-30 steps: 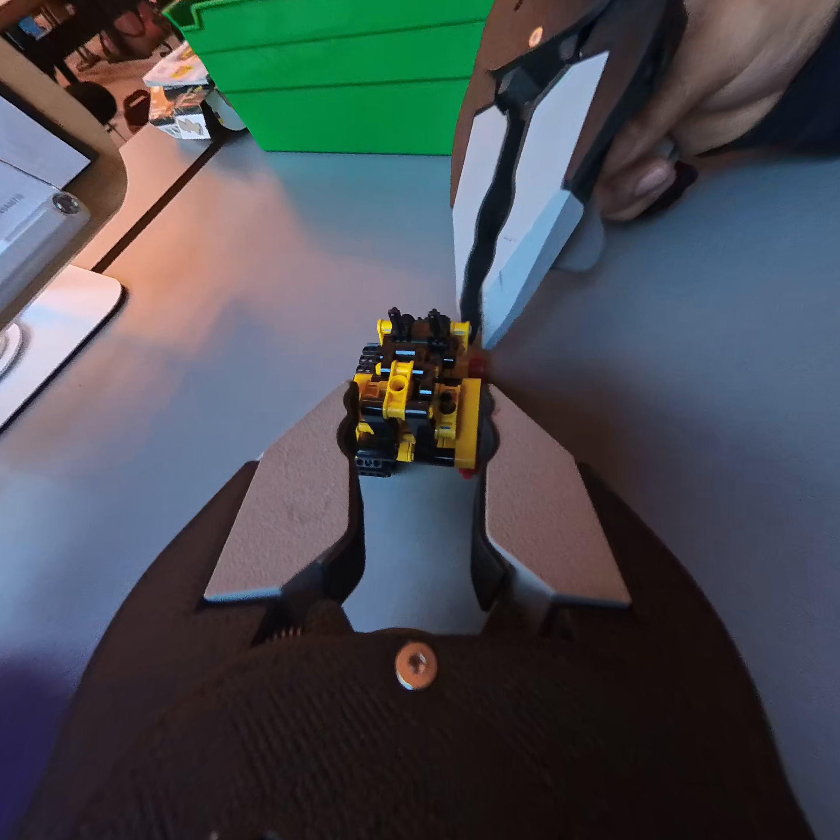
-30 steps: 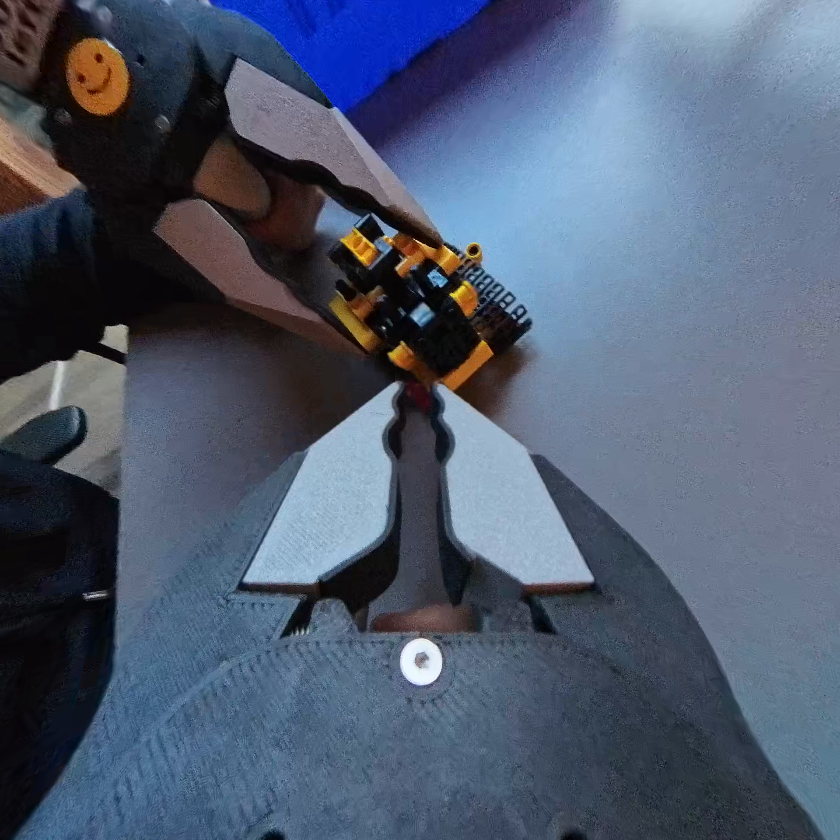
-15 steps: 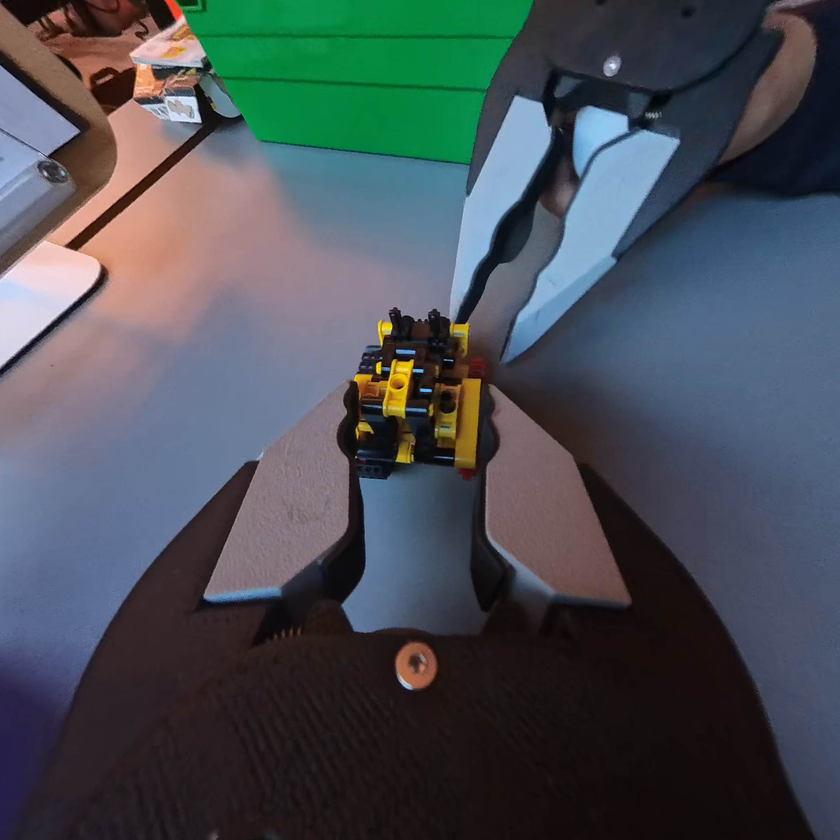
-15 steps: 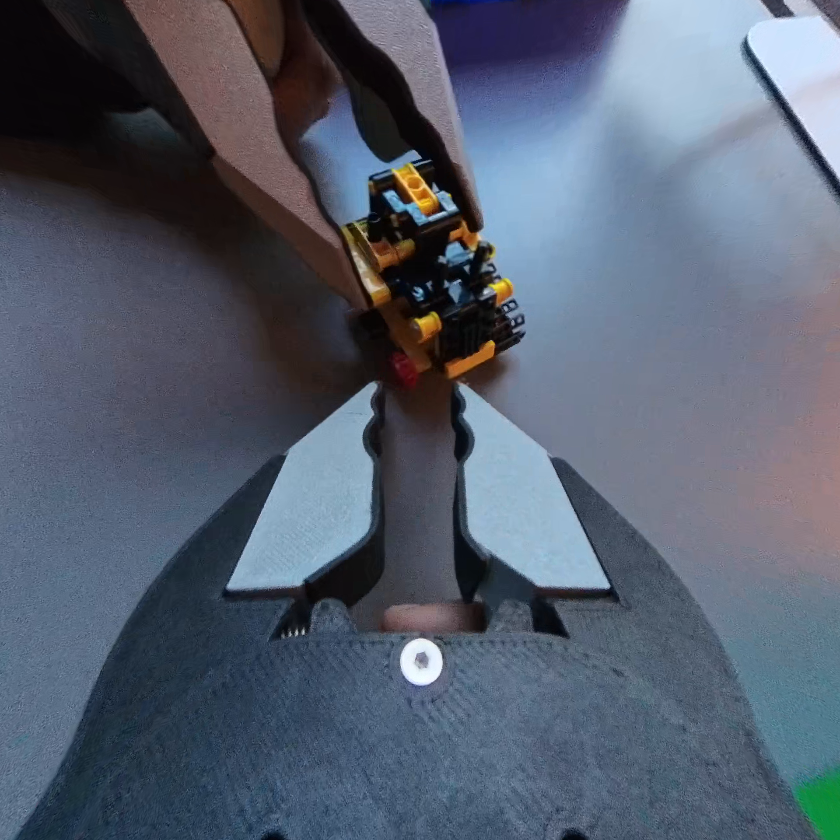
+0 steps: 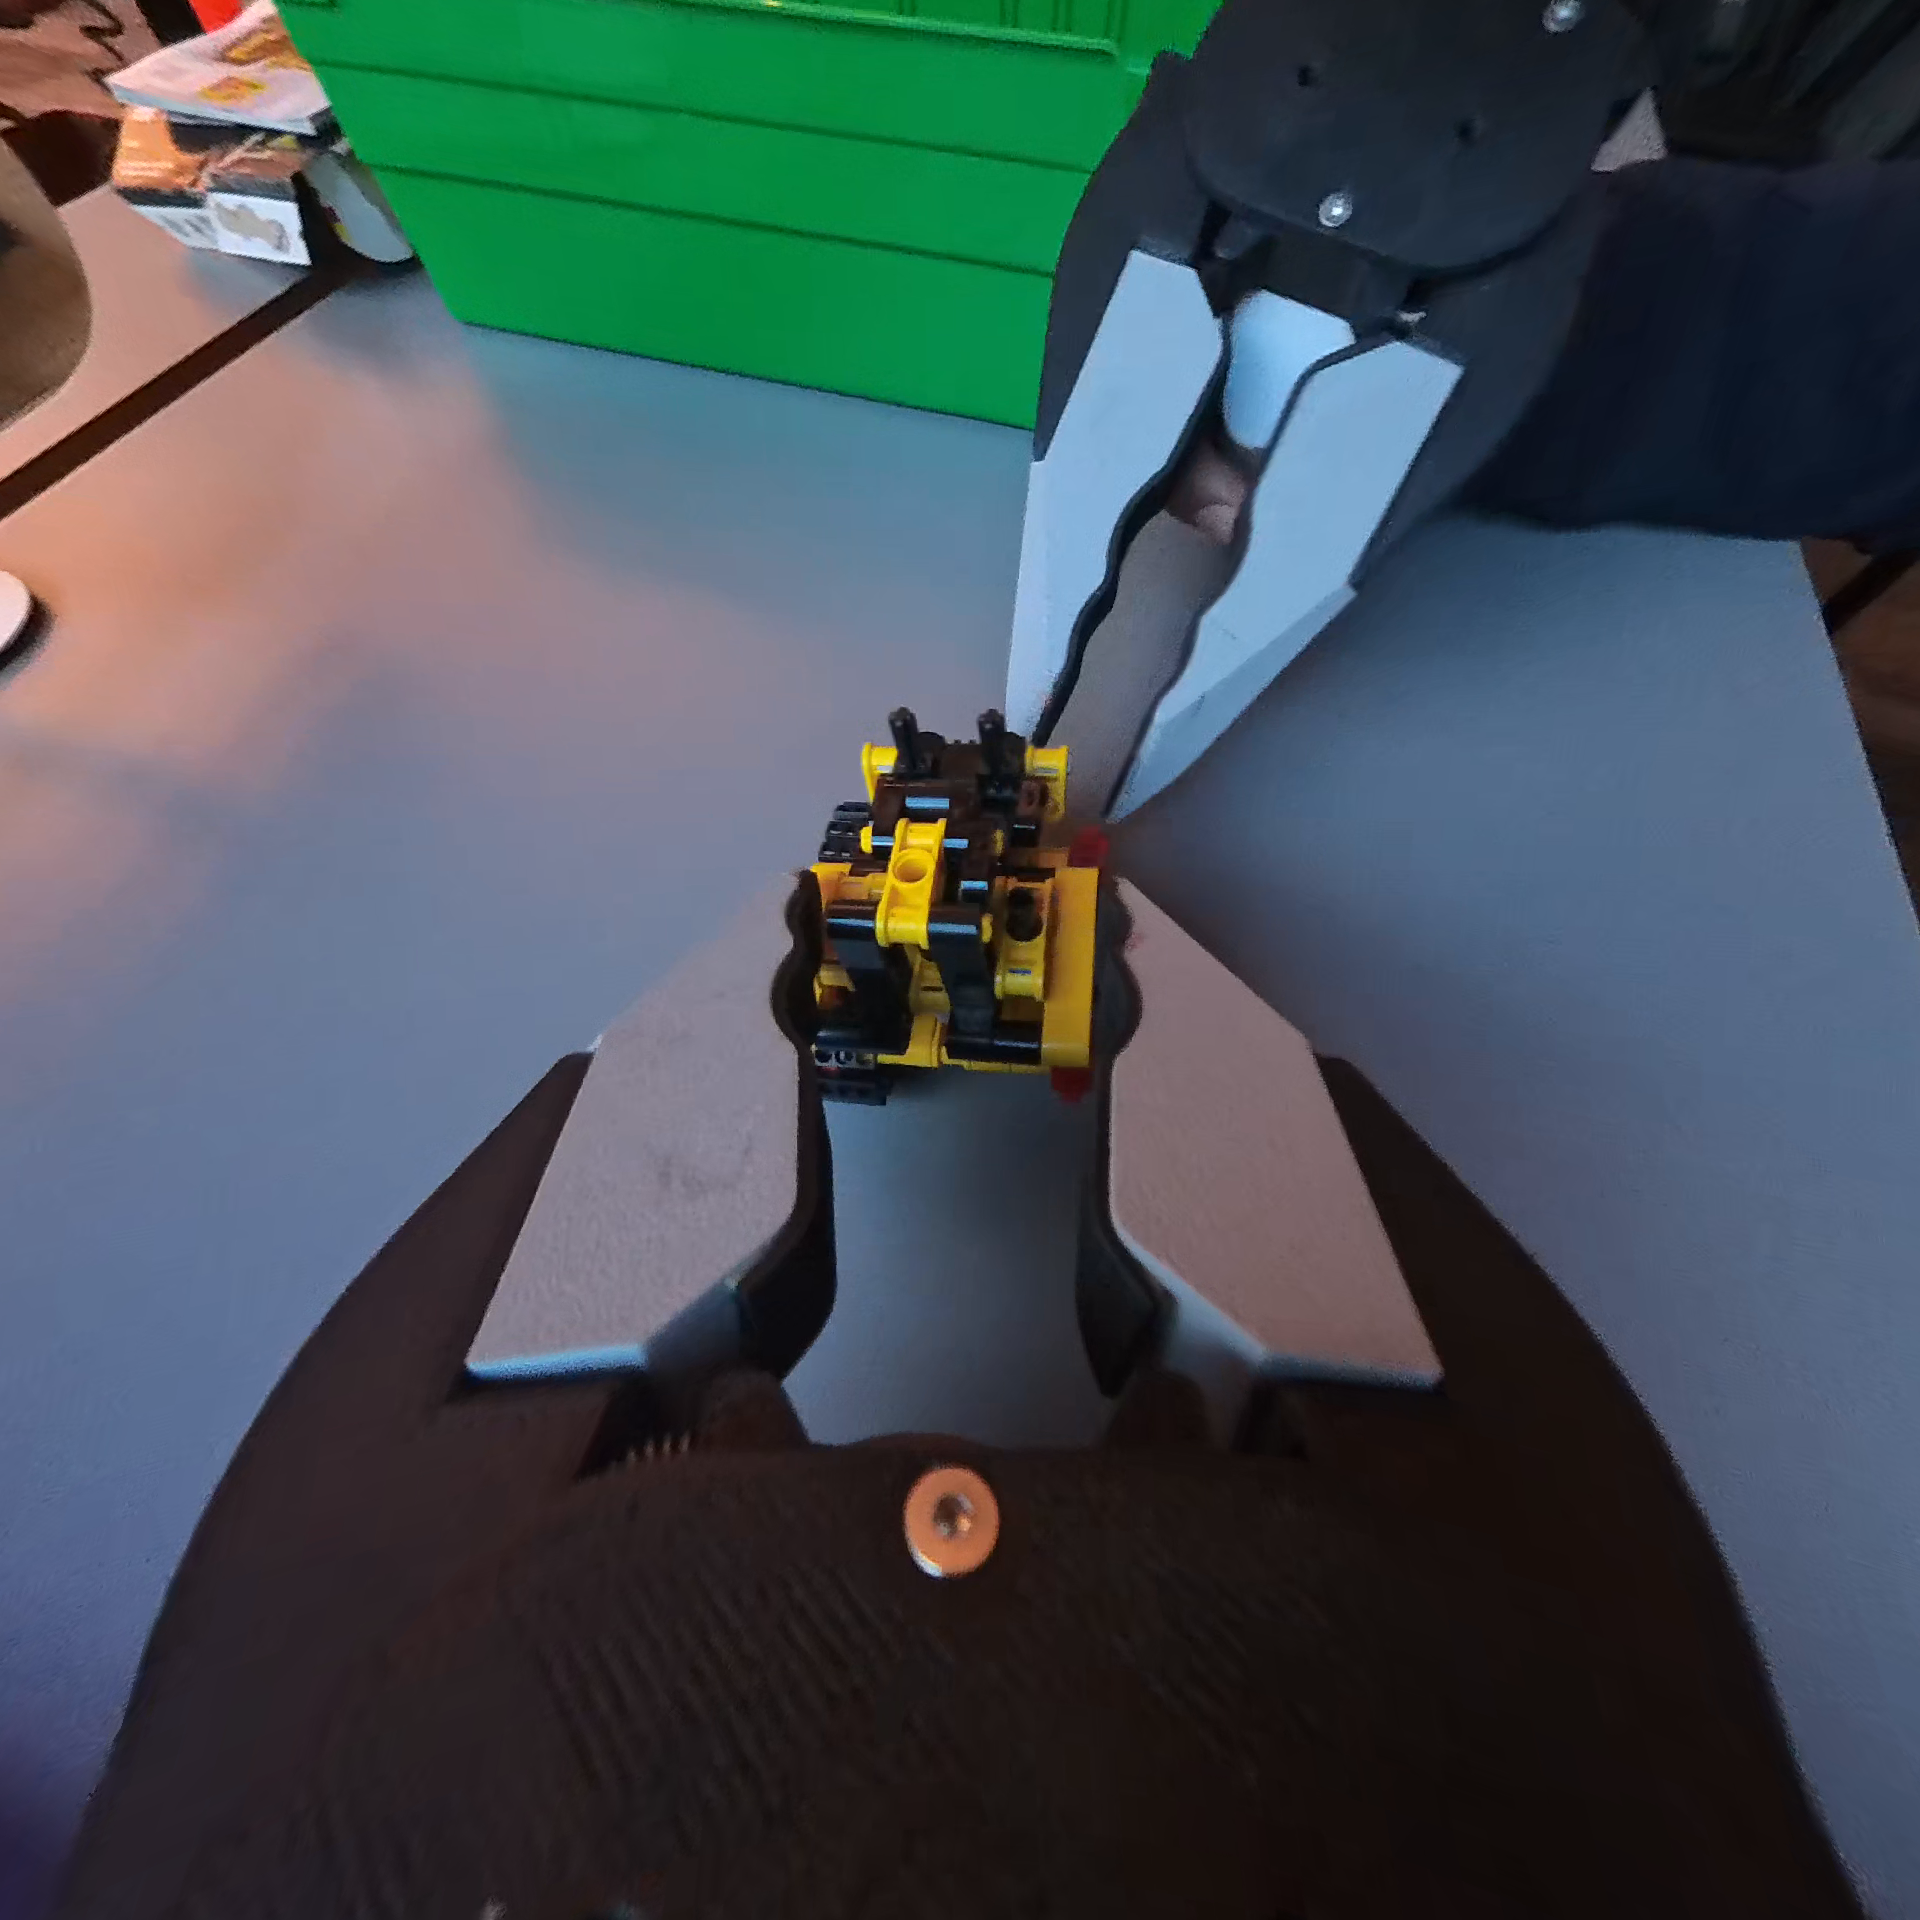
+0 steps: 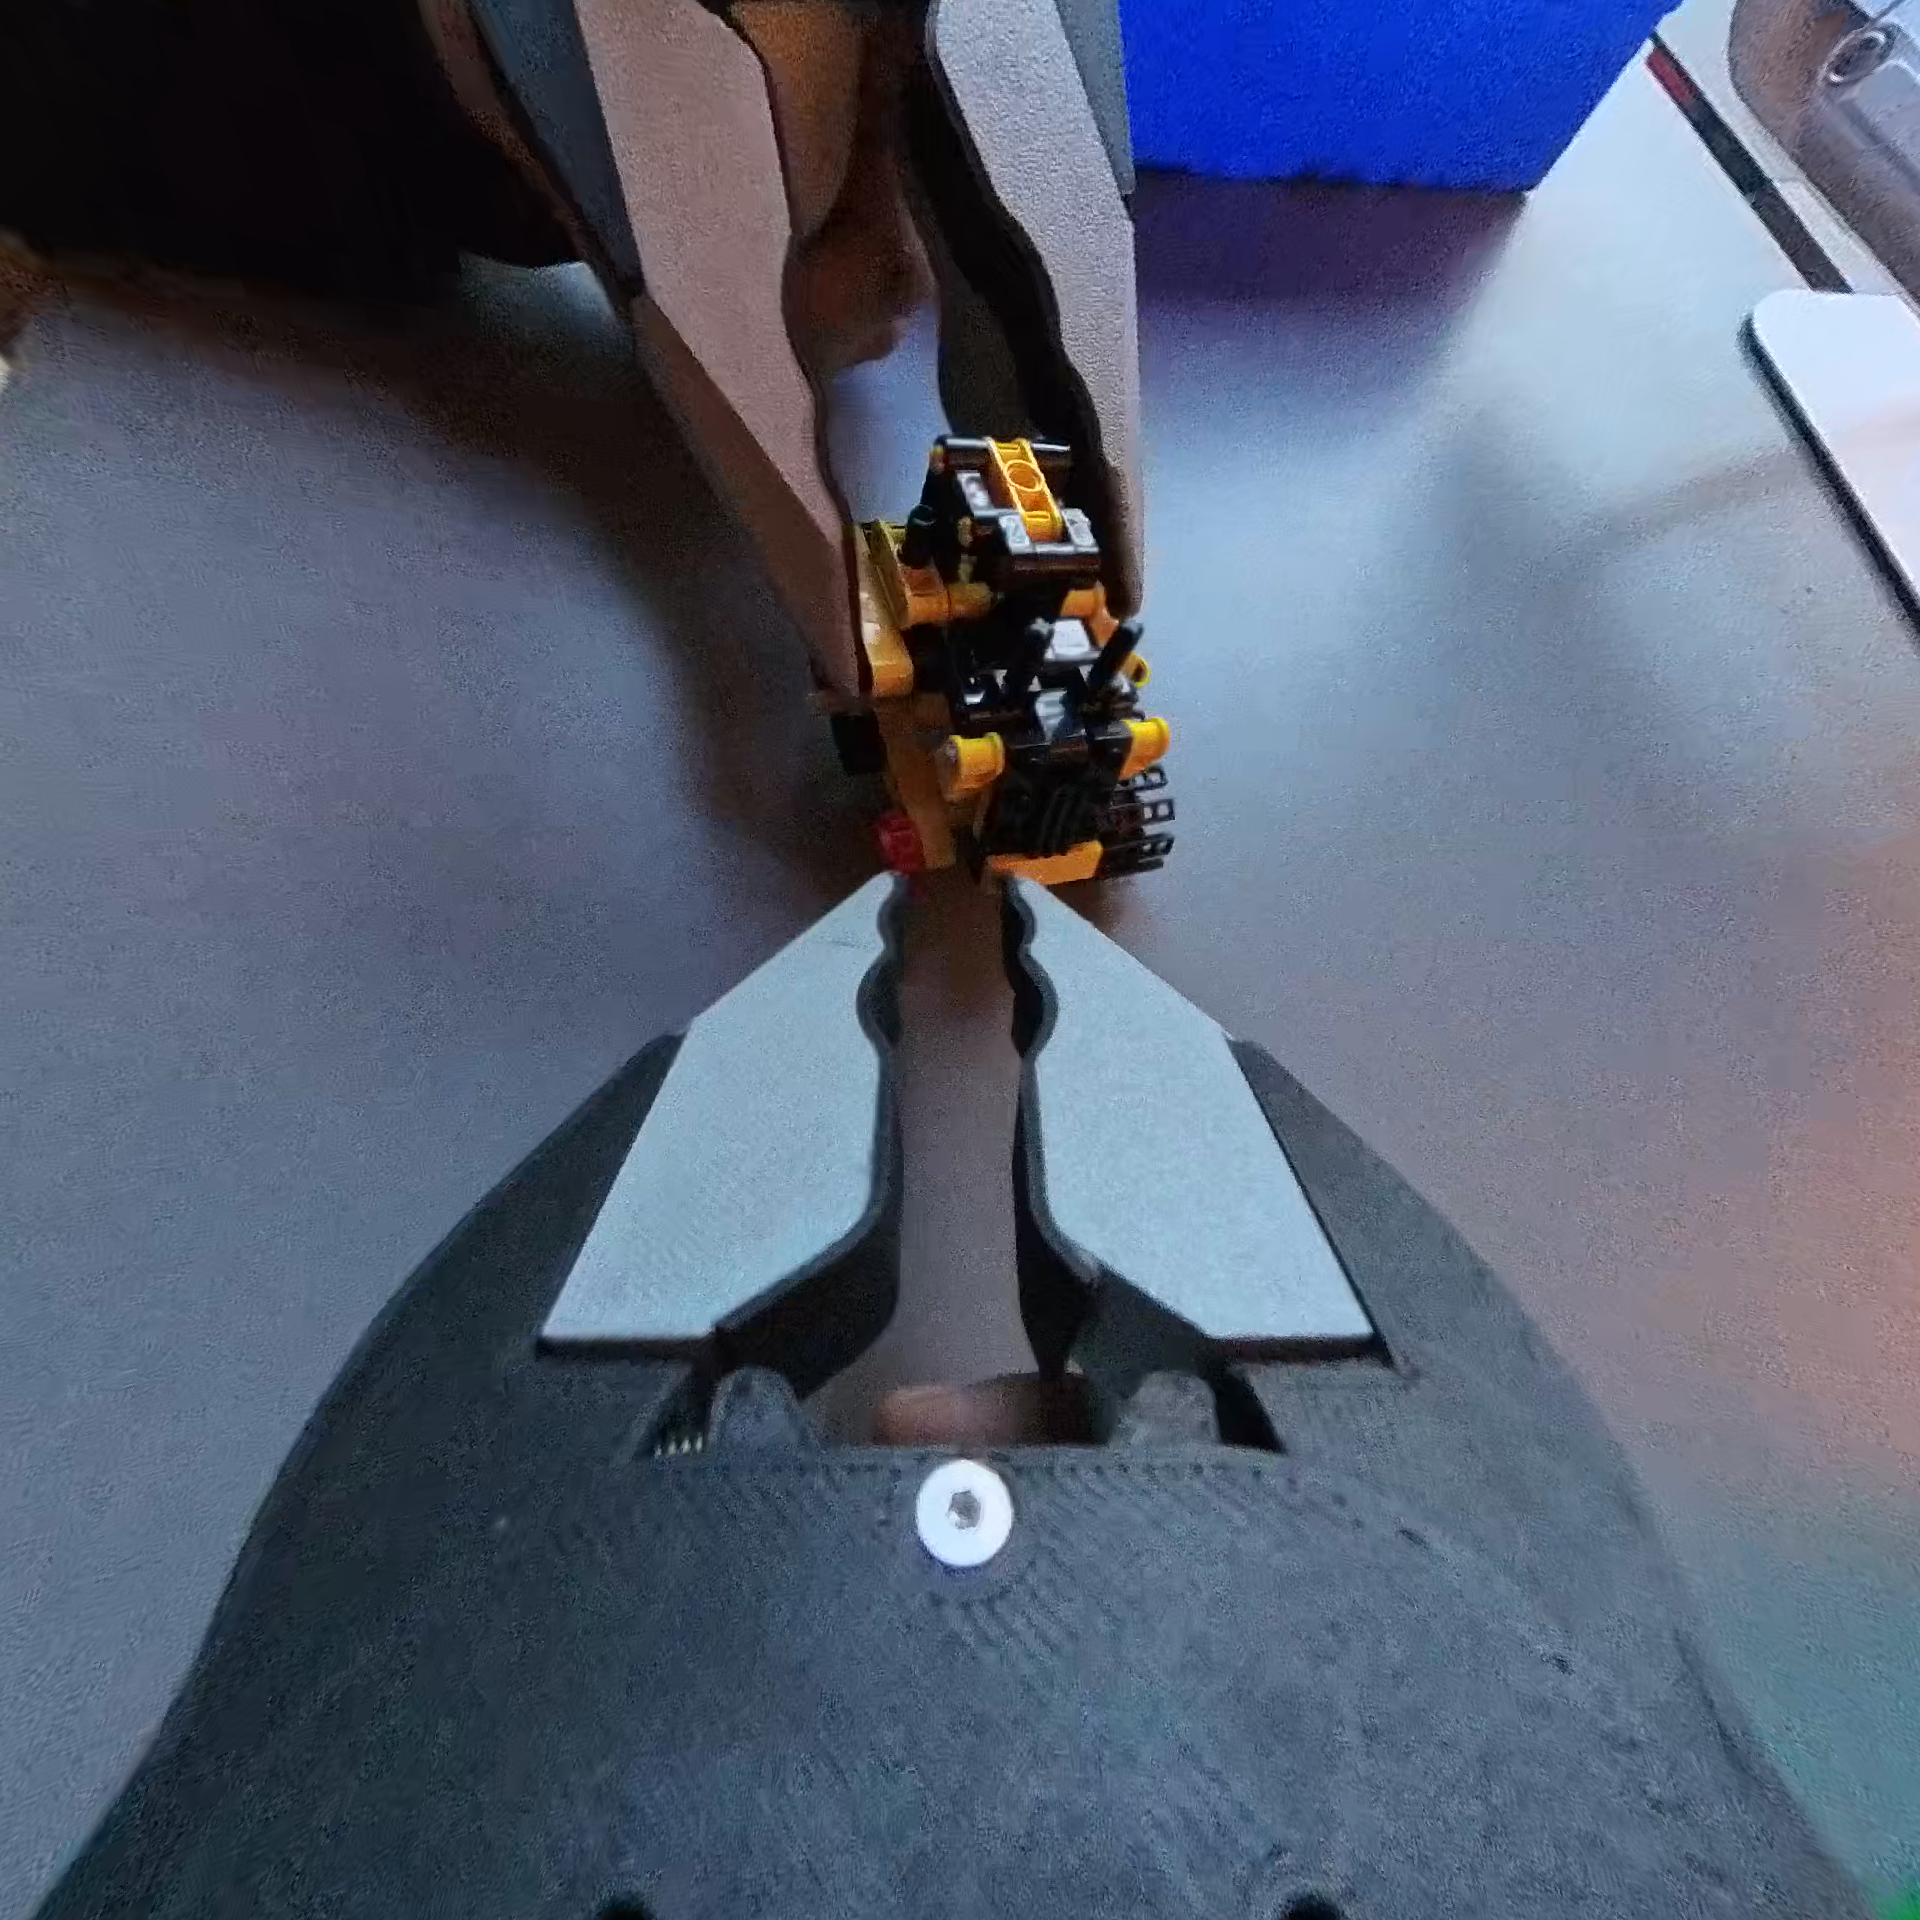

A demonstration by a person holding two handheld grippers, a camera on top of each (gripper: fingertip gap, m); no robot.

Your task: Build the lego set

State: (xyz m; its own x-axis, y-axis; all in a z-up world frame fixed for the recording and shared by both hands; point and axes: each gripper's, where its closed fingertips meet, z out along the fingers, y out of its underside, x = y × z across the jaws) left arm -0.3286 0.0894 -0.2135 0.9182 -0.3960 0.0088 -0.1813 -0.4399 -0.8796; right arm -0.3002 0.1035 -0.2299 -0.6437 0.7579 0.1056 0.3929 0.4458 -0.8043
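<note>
One small yellow-and-black lego vehicle model [image 5: 951, 925] of plastic bricks sits on the matte grey tabletop [image 5: 416, 831]; two red pegs stick out of one side of it, one near each end. Two grippers. The left gripper [image 5: 951, 977], black body with flat grey fingers, is clamped on the model, one finger pressed to each long side. The right gripper [image 6: 951, 904], same build, has its fingers a narrow gap apart with nothing between them; its tips are just beside the model's far end, next to the red peg [image 6: 899, 840] there, and contact is unclear. In the left wrist view that gripper [image 5: 1075, 764] comes down from the upper right, a dark sleeve [image 5: 1714, 343] behind it.

Away from the model: one green ribbed plastic bin [image 5: 727, 208] stands beyond it, with one small printed cardboard box [image 5: 223, 197] beside the bin on an adjoining table across a dark seam. In the right wrist view one blue plastic bin [image 6: 1351, 83] stands beyond the model, and one flat silver monitor base [image 6: 1849, 416] is off to its right. The tabletop shows an orange glow on one side and a bluish tone elsewhere.
</note>
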